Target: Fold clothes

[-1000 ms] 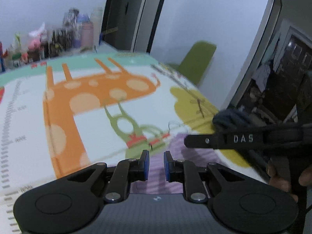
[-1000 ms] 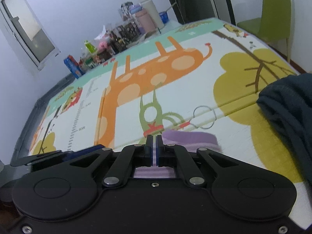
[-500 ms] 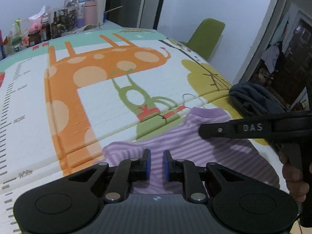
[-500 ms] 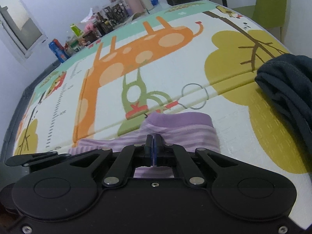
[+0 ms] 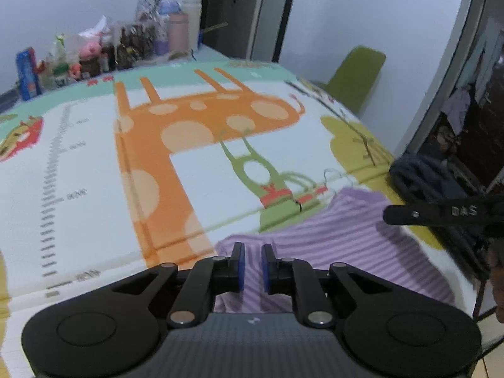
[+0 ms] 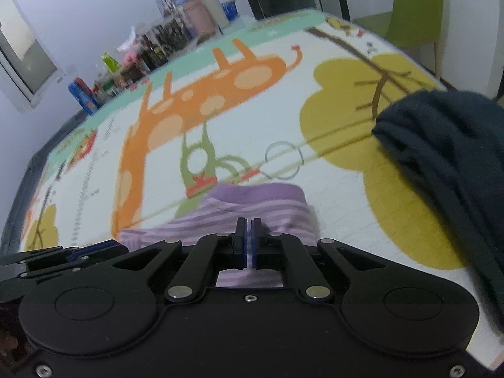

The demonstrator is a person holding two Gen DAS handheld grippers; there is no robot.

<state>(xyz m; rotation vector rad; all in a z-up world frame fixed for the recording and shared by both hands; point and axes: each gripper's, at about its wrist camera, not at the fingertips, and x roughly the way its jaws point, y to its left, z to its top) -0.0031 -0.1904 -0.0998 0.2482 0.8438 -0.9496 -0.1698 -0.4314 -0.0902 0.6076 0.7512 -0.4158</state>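
A table covered by a giraffe-print play mat (image 5: 94,163) carries a purple striped garment (image 6: 252,208) at its near edge. A dark blue garment (image 6: 447,145) lies heaped to its right, and bottles and packets (image 5: 104,53) crowd the far end.

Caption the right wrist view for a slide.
Right gripper shut on the purple striped shirt over the giraffe play mat, dark garment heaped alongside.

Dim, flat, cool-blue indoor light, no hard shadows or glare; only bright patch from window (image 6: 26,60) far left in right wrist view. Motion blur over giraffe mat (image 5: 94,163), back clutter (image 5: 104,53) and striped shirt (image 5: 346,236); gripper bodies up close sharp. Heavy fisheye bending, dark corner vignetting.
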